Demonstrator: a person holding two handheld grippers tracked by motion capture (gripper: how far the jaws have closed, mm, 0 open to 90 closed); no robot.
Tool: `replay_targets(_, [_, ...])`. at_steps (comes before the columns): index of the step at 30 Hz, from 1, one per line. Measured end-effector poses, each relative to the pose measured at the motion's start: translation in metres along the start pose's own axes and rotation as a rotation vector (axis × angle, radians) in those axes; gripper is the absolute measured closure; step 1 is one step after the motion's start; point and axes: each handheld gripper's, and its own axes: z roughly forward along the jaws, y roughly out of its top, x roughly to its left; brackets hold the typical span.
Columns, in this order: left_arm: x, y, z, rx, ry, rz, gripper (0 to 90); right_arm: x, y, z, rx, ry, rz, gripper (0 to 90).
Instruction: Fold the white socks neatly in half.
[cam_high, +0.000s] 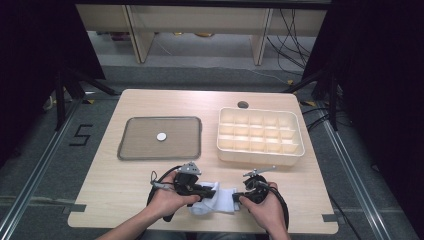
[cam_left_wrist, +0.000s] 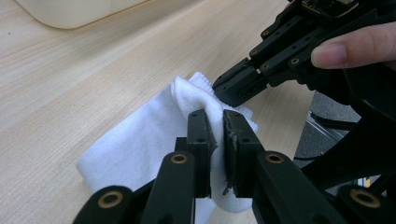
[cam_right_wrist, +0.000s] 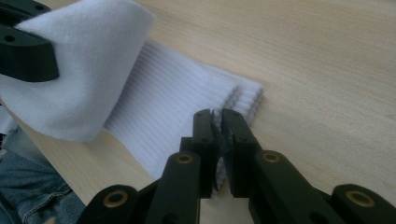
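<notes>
Here, a white ribbed cotton sock is lying at the near edge of the pale wooden table, its long axis running between both hands. The left gripper is pinching a raised fold, clenched on cloth. The right gripper is nipping the ribbed cuff.

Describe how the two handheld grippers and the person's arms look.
Both the left gripper and the right gripper are black, each with two flat linked jaws on brass-coloured pivots, a grey three-cornered plate on top and a trailing black cable. The forearms are bare, no sleeves visible.
</notes>
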Motion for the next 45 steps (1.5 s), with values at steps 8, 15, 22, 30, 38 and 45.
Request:
replay_targets(8, [-0.0010,-0.0007,0.0033,0.003,0.006,-0.002,81.2,0.0018,0.0002,0.0009,-0.004,0.001,-0.006,83.8])
replay_targets(15, [-0.0009,-0.0011,0.0064,0.014,0.004,-0.006,81.0,0.0035,0.0015,0.0024,-0.004,0.001,-0.003,83.1])
replay_targets(22, [-0.0003,-0.0008,0.0058,0.011,0.006,-0.008,81.0,0.0041,0.0007,-0.0011,-0.033,0.003,-0.007,83.0])
replay_targets(30, [-0.0005,-0.0010,0.0075,0.014,0.016,-0.011,81.0,0.0065,0.0013,-0.0009,-0.031,0.006,-0.011,85.8])
replay_targets(38, [-0.0012,0.0018,0.0088,0.002,0.001,-0.011,81.0,0.0033,0.0008,0.0038,-0.035,0.017,-0.066,85.7])
replay_targets(45, [-0.0048,0.0054,0.0089,0.003,0.006,-0.014,81.0,0.0072,-0.0006,0.0028,-0.014,0.009,-0.017,85.3])
